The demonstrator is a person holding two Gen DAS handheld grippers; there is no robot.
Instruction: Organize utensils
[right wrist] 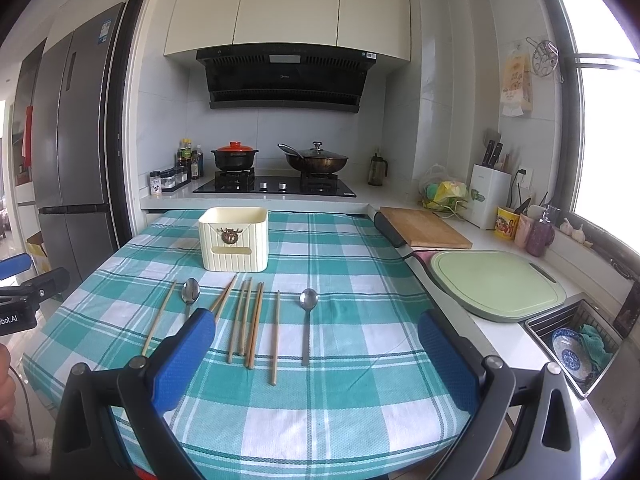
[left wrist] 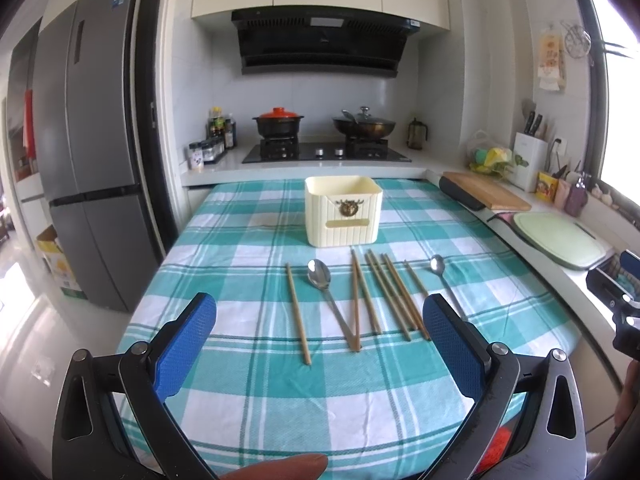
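A cream utensil holder (left wrist: 343, 211) (right wrist: 234, 239) stands on the teal checked tablecloth (left wrist: 256, 392) (right wrist: 352, 400). In front of it lie several wooden chopsticks (left wrist: 390, 296) (right wrist: 250, 322) and two metal spoons: a larger spoon (left wrist: 320, 276) (right wrist: 190, 292) on the left and a smaller spoon (left wrist: 438, 266) (right wrist: 308, 300) on the right. My left gripper (left wrist: 320, 320) is open and empty, above the table's near side. My right gripper (right wrist: 316, 340) is open and empty, near the chopsticks' ends.
A counter with a stove (right wrist: 276, 188), pots and bottles runs behind the table. A wooden board (right wrist: 424, 227), a green cutting board (right wrist: 496, 282) and a sink (right wrist: 576, 344) with a bowl lie to the right. A fridge (left wrist: 92, 152) stands left.
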